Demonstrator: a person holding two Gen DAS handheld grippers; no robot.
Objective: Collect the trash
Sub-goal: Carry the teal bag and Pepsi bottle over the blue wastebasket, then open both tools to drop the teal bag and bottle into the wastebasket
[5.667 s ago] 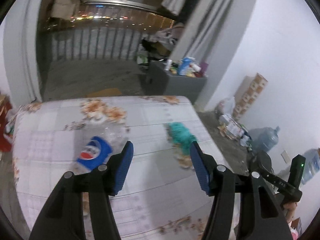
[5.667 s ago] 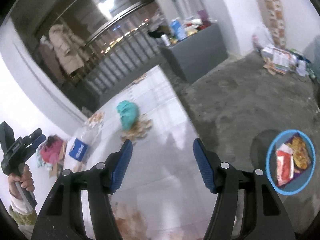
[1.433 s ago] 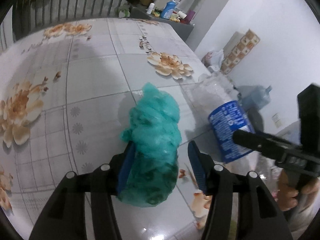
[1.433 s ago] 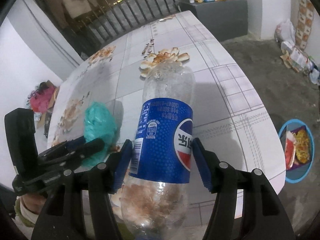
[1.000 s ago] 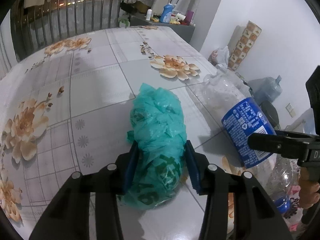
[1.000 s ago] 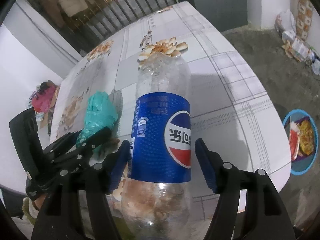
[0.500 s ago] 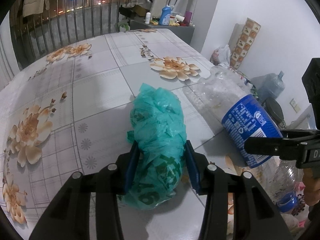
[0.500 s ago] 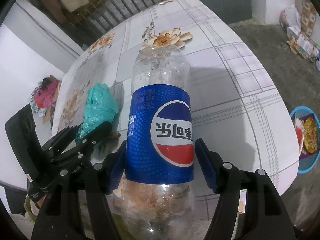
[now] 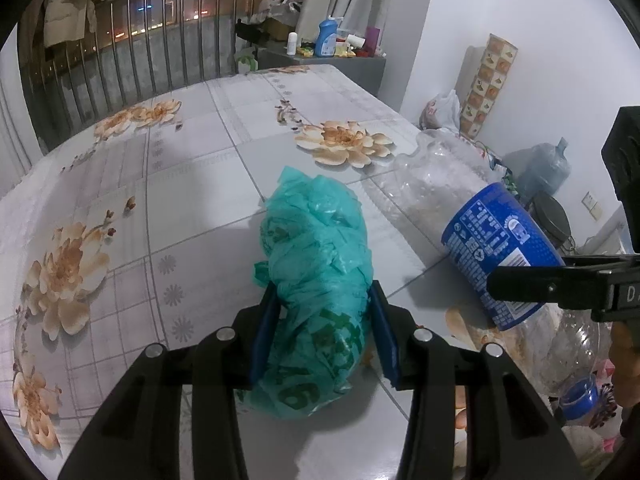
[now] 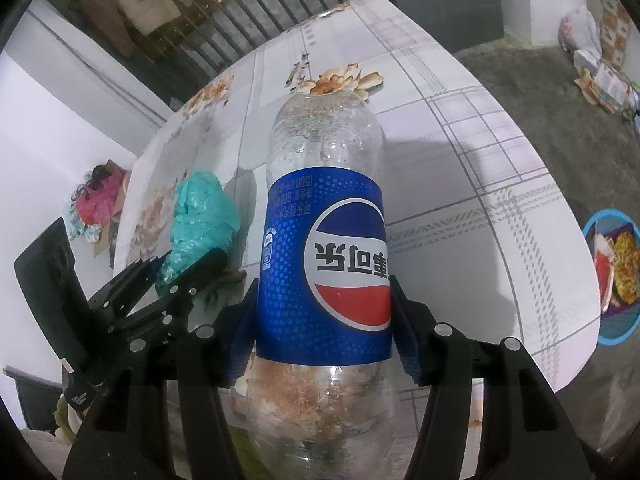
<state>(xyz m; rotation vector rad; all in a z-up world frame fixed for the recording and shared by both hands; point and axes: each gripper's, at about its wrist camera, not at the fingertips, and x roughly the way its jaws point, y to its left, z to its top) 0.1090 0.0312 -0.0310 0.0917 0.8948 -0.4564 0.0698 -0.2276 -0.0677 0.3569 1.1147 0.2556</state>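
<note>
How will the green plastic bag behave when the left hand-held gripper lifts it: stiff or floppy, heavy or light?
Probably floppy: the green plastic bag is crumpled thin film, bulging out past the left hand-held gripper. Likely light, since it looks like wadded plastic. Loose folds may sag or slip out, so a firm squeeze seems wise.

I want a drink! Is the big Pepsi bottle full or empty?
Empty. The Pepsi bottle shows clear plastic above and below its blue label, with only droplets and brownish residue inside. Its blue cap is on.
</note>
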